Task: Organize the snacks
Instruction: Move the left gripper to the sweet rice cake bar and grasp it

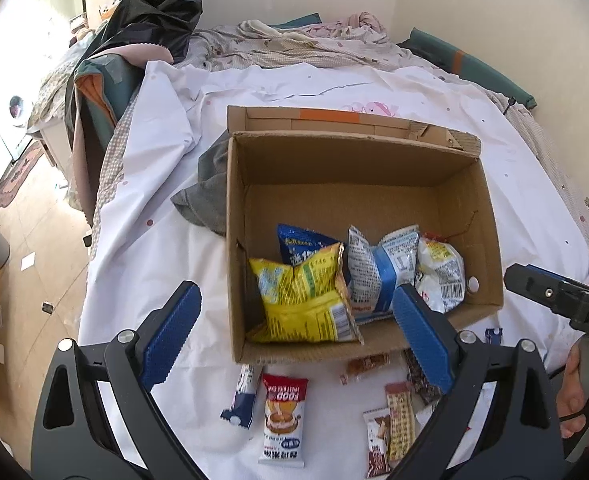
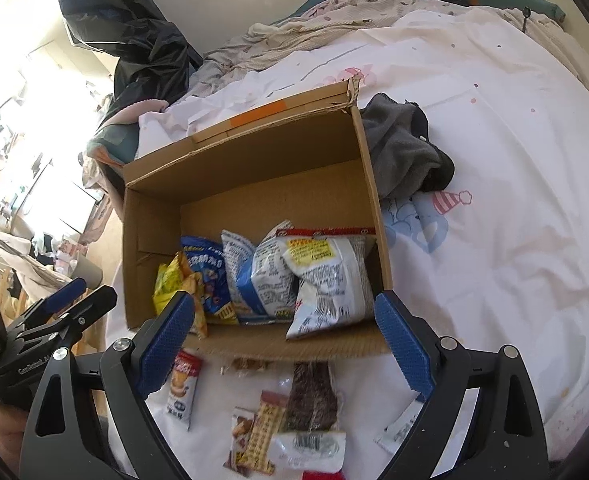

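An open cardboard box stands on a white bedsheet. Inside lie a yellow bag, a blue bag, a white-and-blue bag and a white bag with a red top. Small snack packets lie on the sheet before the box: a red-topped cake packet, a dark bar, a beige wafer packet. My left gripper is open and empty above the box's near edge. My right gripper is open and empty, likewise.
A grey cloth lies beside the box. Crumpled bedding and a black plastic bag are at the bed's far end. The bed edge and floor are on the left. The right tool shows at the left view's right.
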